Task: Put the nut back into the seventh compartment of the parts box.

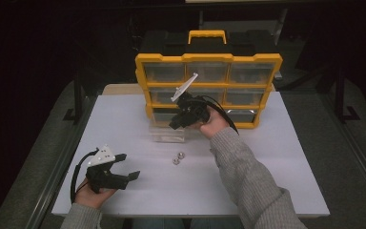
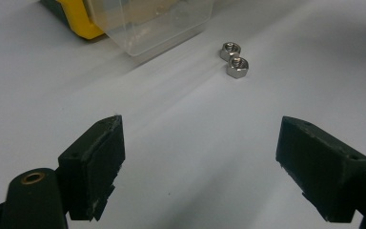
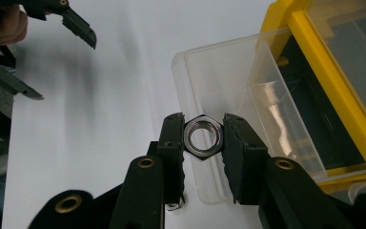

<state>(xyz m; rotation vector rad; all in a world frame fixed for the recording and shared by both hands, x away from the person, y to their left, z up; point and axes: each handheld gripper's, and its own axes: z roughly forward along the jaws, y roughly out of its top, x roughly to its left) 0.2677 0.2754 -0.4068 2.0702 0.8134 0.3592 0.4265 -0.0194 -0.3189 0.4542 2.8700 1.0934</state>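
Note:
My right gripper (image 3: 203, 136) is shut on a large steel hex nut (image 3: 203, 136), held just above the front part of a clear plastic drawer (image 3: 228, 76). In the high view that gripper (image 1: 177, 122) hangs over the clear drawer (image 1: 169, 135), pulled out of the yellow parts organizer (image 1: 208, 88). Two more steel nuts (image 1: 177, 158) lie side by side on the white table. My left gripper (image 1: 127, 166) rests open near the table's front left; its own view has the two nuts (image 2: 234, 58) ahead of the wide-spread jaws (image 2: 200, 143).
The yellow organizer with several clear drawers stands upright at the back of the white table (image 1: 276, 162). Its empty slot (image 3: 310, 105) gapes behind the pulled-out drawer. The floor drops away dark on both sides of the table.

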